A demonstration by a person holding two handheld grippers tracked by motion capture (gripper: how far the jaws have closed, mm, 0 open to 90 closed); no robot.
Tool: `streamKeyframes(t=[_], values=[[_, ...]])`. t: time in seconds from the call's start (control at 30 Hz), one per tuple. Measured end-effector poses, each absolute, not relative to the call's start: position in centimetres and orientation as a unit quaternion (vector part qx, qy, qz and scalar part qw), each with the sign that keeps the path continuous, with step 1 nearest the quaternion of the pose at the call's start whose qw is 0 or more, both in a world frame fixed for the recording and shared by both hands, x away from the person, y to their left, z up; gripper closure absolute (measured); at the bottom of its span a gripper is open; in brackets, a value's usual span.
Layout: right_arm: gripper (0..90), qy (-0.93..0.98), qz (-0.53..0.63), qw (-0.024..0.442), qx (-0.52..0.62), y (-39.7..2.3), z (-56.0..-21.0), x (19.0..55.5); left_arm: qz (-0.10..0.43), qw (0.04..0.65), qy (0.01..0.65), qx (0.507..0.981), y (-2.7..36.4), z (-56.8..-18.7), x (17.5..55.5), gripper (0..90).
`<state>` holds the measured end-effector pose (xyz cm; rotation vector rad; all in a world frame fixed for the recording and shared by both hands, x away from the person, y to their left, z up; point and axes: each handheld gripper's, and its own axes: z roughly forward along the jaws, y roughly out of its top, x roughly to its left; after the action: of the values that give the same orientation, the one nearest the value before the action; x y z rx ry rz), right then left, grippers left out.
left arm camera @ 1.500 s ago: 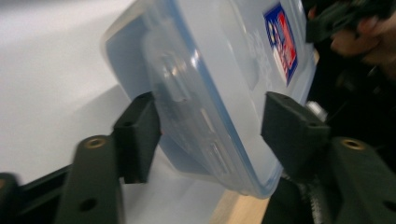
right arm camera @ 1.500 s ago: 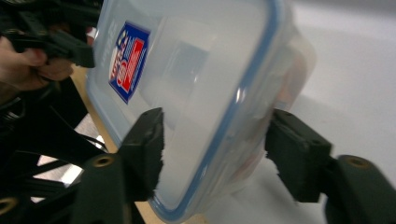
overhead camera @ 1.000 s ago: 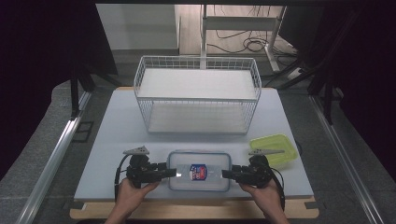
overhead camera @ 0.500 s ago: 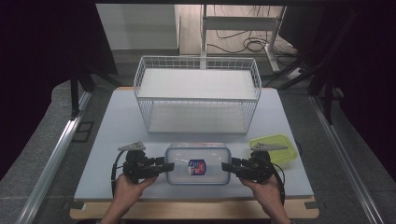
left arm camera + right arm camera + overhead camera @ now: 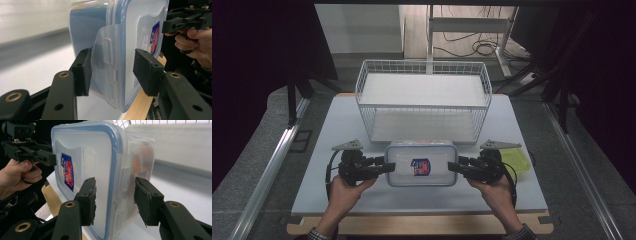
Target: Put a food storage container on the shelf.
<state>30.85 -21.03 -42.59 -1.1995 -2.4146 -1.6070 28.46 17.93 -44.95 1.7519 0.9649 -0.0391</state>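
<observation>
A clear plastic food container (image 5: 421, 164) with a blue-rimmed lid and a red-and-blue label hangs level above the white table (image 5: 332, 135), just in front of the wire basket. My left gripper (image 5: 387, 166) is shut on its left end and my right gripper (image 5: 455, 166) on its right end. In the left gripper view the pads (image 5: 113, 71) clamp the container (image 5: 120, 37) across its side latch flap, with the other gripper (image 5: 185, 20) at the far end. In the right gripper view my jaws (image 5: 116, 200) grip the container (image 5: 100, 170) across lid and base; something orange shows inside.
A white wire basket (image 5: 422, 100) stands at the back middle of the table, close behind the container. A yellow-green lid or dish (image 5: 518, 161) lies under my right gripper. The wooden table edge (image 5: 412, 225) runs along the front.
Both grippers have lifted the container together off the table; it now sits higher in the picture and closer to the basket's front.
</observation>
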Motion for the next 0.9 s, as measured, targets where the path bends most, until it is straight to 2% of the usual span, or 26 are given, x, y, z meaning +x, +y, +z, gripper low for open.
streamKeyframes(t=[0.9], values=[[52.7,-0.758,-0.534,-0.016,-0.373,-20.0,-37.0,34.4,0.009,0.555,0.396,0.731,19.0,-39.3,31.8,50.5]])
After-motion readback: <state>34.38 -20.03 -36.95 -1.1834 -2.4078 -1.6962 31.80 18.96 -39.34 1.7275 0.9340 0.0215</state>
